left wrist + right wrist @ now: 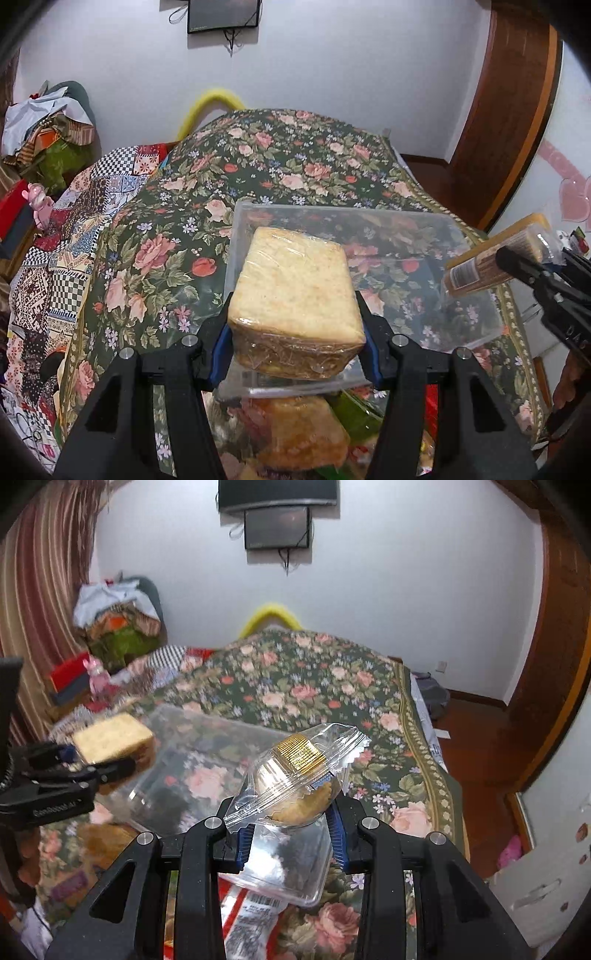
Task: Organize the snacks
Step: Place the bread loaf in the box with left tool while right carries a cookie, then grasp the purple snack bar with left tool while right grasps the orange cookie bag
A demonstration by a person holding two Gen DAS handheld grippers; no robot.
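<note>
My left gripper (293, 312) is shut on a pale yellow block of crackers in clear wrap (295, 280) and holds it over a clear plastic box (332, 211) that lies on the flowered bedspread. My right gripper (288, 812) is shut on a round pastry in a clear wrapper with a gold band (295, 782), above the near right corner of the clear box (207, 746). In the left wrist view the right gripper (517, 264) shows at the right edge with its packet (491, 258). The right wrist view has the left gripper (110, 766) and cracker block (110, 736) at the left, blurred.
More snacks lie on the bed in front of the box: another wrapped block (303, 432), a green packet (354, 410) and a red-and-white packet with a barcode (255, 912). A patchwork cloth (74, 236) and piled clothes (48, 125) are at the left. The bed's edge and wooden floor (476, 738) are at the right.
</note>
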